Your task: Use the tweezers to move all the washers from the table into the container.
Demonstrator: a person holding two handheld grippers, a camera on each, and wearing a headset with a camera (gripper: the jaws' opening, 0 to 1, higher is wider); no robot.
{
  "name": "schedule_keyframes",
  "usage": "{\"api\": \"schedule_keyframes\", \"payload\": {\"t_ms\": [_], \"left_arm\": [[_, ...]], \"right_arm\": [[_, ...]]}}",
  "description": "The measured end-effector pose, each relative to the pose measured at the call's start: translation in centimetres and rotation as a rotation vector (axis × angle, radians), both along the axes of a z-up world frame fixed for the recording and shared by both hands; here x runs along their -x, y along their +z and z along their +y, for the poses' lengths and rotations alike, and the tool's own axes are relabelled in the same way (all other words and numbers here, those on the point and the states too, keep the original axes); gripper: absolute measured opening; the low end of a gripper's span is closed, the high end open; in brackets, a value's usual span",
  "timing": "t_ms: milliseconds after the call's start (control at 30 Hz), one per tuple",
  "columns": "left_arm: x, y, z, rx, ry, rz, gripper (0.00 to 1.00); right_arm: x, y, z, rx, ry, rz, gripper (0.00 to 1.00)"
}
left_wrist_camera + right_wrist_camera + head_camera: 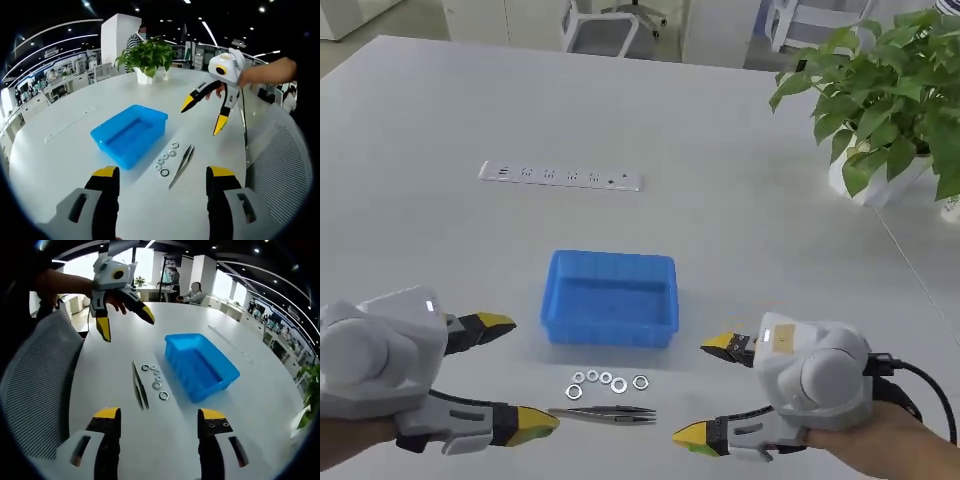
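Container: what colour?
Blue, plain; the container shows best in the head view.

Six small silver metal ring washers [606,378] are lying on the table. One pair of slim metal tweezers [605,413] is sitting there, as are one blue rectangular plastic container [610,262], one white power strip [560,176] and one leafy green potted plant [885,100]. Two white yellow-tipped grippers are showing: the left gripper [531,372] and the right gripper [692,391].

You work at a broad white table [440,110] in an open-plan office. Rows of desks [55,82], a potted plant [890,100], office chairs [605,30] and recessed ceiling lights [256,250] surround you.
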State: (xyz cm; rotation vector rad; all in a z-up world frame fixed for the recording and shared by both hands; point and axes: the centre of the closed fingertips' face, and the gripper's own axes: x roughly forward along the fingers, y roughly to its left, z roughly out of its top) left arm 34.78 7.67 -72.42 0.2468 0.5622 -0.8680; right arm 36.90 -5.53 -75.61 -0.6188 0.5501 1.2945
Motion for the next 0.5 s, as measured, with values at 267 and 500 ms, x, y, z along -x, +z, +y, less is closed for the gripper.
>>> {"api": "schedule_keyframes", "payload": {"t_ms": [267, 500], "left_arm": [[0.1, -0.8, -0.6, -0.034, -0.062, 0.0, 0.58], [0.3, -1.9, -1.0, -0.073, -0.129, 0.02, 0.46]], "right_arm": [[0.3, -0.7, 1.1, 0.035, 0.076, 0.001, 0.54], [0.8, -1.5, 2.1, 0.057, 0.144, 0.022, 0.42]]}}
